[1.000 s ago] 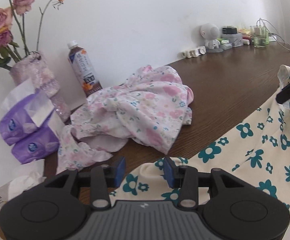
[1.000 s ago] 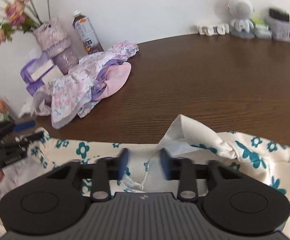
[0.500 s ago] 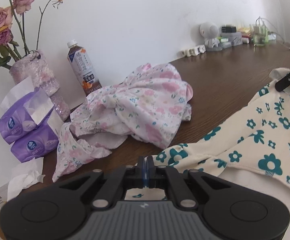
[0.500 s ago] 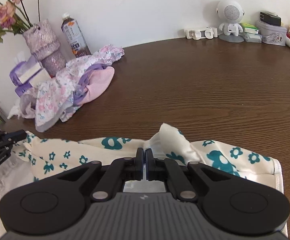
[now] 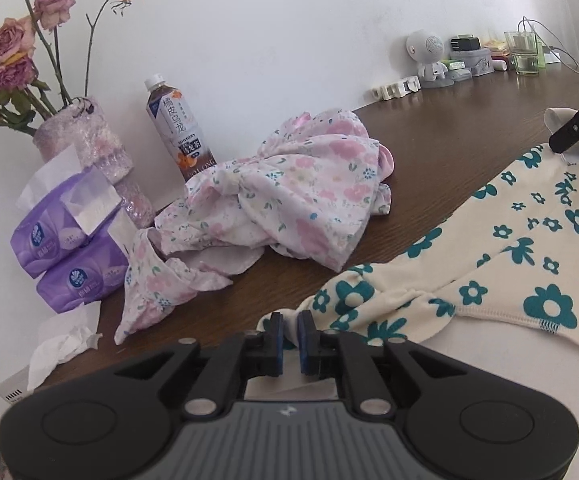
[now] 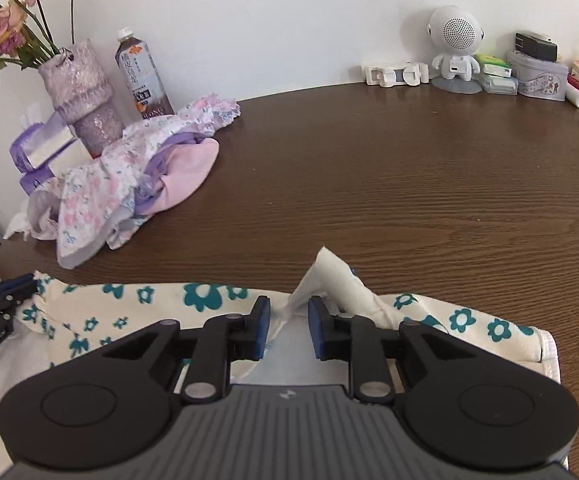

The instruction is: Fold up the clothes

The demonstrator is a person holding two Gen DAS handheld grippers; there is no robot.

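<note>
Half a second ago both of my tools were pressed together on the cream garment with teal flowers (image 6: 205, 294); now my right hand-held gripper (image 6: 288, 330) is spread, its fabric corner loose between the pads, and my left hand-held gripper (image 5: 289, 336) has a narrow gap with cloth in it. The garment lies on the near edge of the desk (image 6: 409, 184), so I judge this fold is being released. The pink floral clothes (image 5: 289, 196) are heaped beside the tea bottle (image 5: 177, 132).

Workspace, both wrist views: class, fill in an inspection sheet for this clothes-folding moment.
Surface: brown wooden table.
Job's things: cream teal-flowered garment spread at near edge; pink floral clothes pile crumpled.
Clutter: vase of roses, tea bottle, tissue packs, robot-shaped speaker, glass.
Grippers: left gripper jaws narrowly apart on garment edge, grip unclear; right gripper open, cloth between.
Cables: white cable by glass.
Surroundings: white wall.
</note>
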